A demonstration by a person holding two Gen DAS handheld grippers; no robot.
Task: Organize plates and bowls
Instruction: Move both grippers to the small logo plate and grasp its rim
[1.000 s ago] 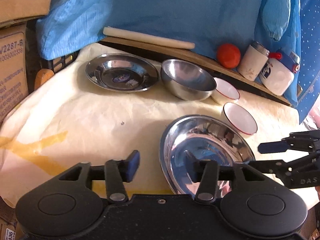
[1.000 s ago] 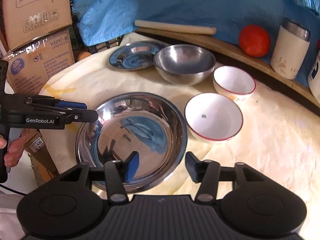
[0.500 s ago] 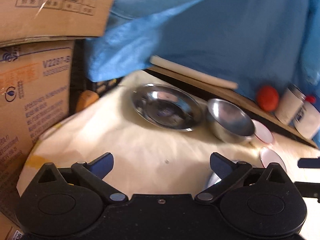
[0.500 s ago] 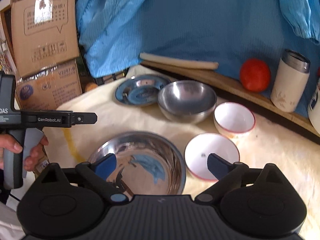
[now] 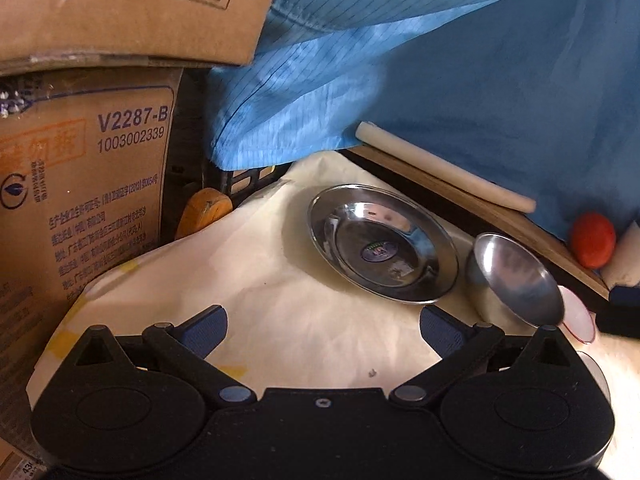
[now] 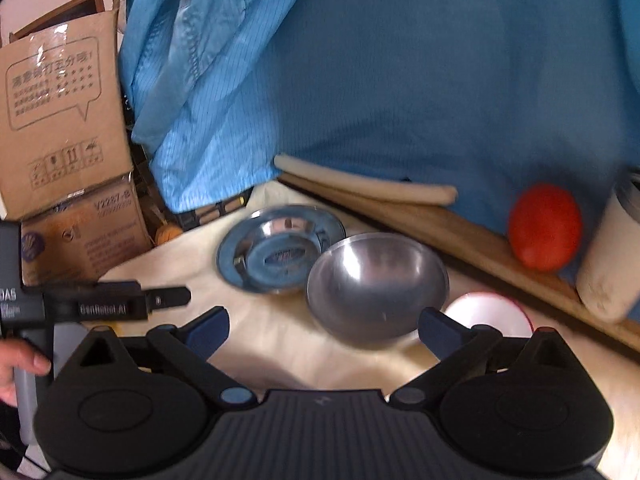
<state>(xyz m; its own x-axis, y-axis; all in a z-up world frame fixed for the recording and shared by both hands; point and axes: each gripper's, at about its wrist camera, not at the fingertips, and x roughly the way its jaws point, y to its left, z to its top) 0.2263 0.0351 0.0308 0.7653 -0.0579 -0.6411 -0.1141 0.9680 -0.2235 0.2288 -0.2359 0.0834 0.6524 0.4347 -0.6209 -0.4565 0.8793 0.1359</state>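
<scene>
Both tongs, left (image 5: 323,330) and right (image 6: 324,330), gape wide, holding nothing; steel plate (image 5: 382,243) and steel bowl (image 6: 376,282) sit empty.

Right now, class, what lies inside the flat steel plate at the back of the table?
Inside the steel plate only a small round sticker shows, plus reflections. Whatever lies beneath the plate is covered.

shiny silver steel plate (image 5: 382,246) and steel bowl (image 6: 376,282) on a cream cloth (image 5: 256,280) — blue pinstriped fabric (image 6: 400,80) behind, an orange-red ball (image 6: 545,226), possibly fruit — brown cardboard boxes (image 5: 80,184).
</scene>
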